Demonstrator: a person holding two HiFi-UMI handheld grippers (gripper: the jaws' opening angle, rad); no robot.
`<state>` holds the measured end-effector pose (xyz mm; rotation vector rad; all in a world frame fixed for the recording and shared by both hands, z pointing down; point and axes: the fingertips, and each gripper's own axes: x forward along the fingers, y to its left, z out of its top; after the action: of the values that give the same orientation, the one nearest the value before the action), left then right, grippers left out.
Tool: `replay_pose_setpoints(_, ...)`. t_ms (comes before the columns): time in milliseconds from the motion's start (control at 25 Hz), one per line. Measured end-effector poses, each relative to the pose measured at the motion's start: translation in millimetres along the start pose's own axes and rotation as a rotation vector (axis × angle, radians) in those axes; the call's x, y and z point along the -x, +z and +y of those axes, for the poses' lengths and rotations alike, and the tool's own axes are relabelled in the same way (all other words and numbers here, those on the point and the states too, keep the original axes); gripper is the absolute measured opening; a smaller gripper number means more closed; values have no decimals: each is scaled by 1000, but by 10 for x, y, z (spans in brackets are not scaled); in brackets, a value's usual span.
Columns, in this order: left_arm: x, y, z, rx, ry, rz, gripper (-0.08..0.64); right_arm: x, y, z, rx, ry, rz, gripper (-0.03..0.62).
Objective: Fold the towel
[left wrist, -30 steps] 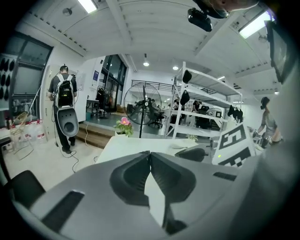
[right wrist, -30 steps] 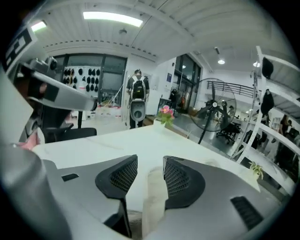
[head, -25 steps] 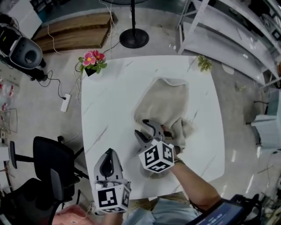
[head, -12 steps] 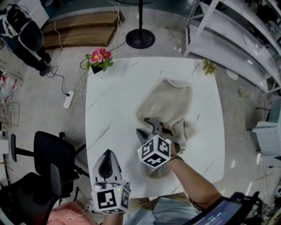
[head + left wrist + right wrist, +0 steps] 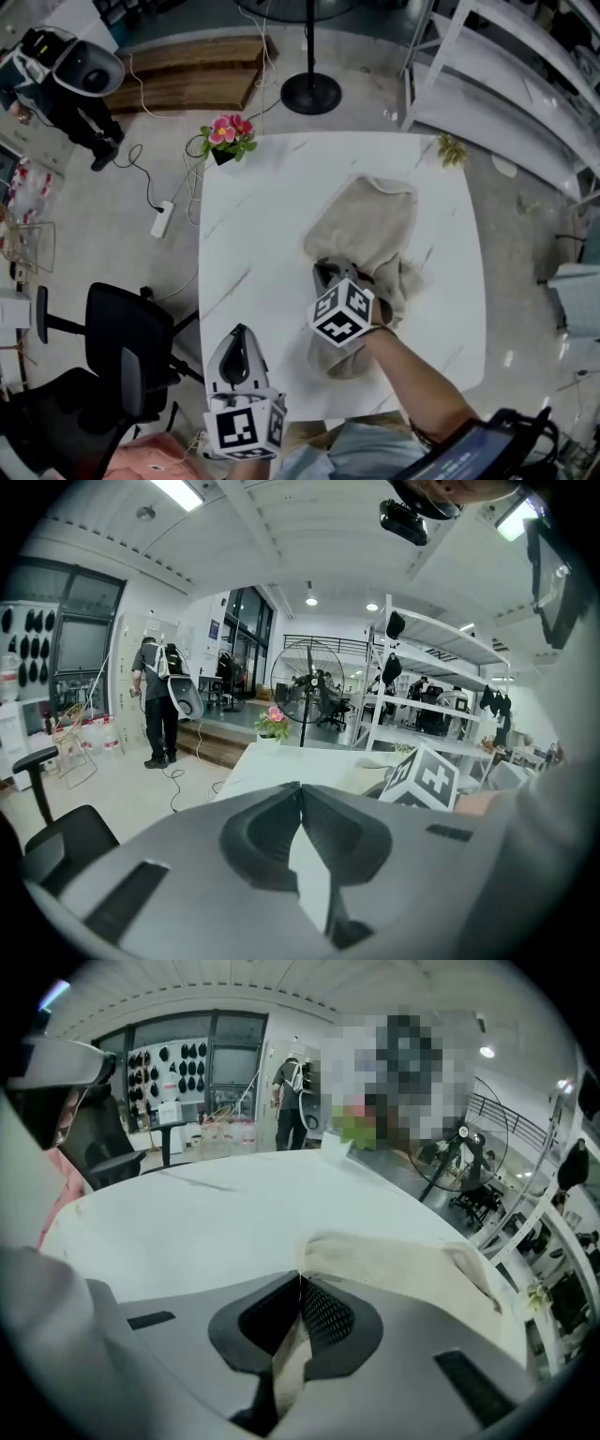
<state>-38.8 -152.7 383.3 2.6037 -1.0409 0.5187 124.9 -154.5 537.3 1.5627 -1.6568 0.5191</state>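
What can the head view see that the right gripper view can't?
Only the head view shows the left tongs, the marker cube on the right tongs, and a power strip on the floor. Only the right gripper view shows the right tongs up close. They have just been closing and now pinch a beige fold of the towel between their pads. Both views show the white table and the beige towel.

Pink potted flowers [image 5: 225,133], black office chair [image 5: 127,339]
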Motion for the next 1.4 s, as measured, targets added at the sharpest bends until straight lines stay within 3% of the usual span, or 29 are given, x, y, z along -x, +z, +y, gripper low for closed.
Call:
replay_pose_setpoints(160, 63, 80, -53, -14, -4, -11, 8, 186, 217, -100, -99, 31, -88, 17)
replay_pose_setpoints(320, 115, 184, -163, -31, -26, -30, 8, 686, 578, -385, -262, 30, -277, 15)
replay_pose_setpoints(520, 78, 368, -482, -72, -106, -73, 9, 1595, 483, -1141, -523, -59, -535, 15)
replay_pose_setpoints(720, -31, 435, -864, -126, -204, -86, 8, 2490, -538, -1837, -808, -256, -689, 14)
replay_pose_setpoints(800, -70, 407, -1016, -145, -239, -74, 8, 2712, -1202, -1979, -934, -359, -693, 14)
replay_pose_setpoints(920, -123, 306, -1204, -173, -285, -47, 8, 2797, -2157, -1950, -1098, -462, -614, 14)
replay_pose_setpoints(1040, -188, 215, -1348, -201, -313, -18, 8, 2668, -2370, -1756, -1029, -453, -514, 20)
replay_pose_setpoints(1400, -212, 212, -1617, -244, -322, -7, 8, 2123, -1813, -1832, -718, -278, -424, 173)
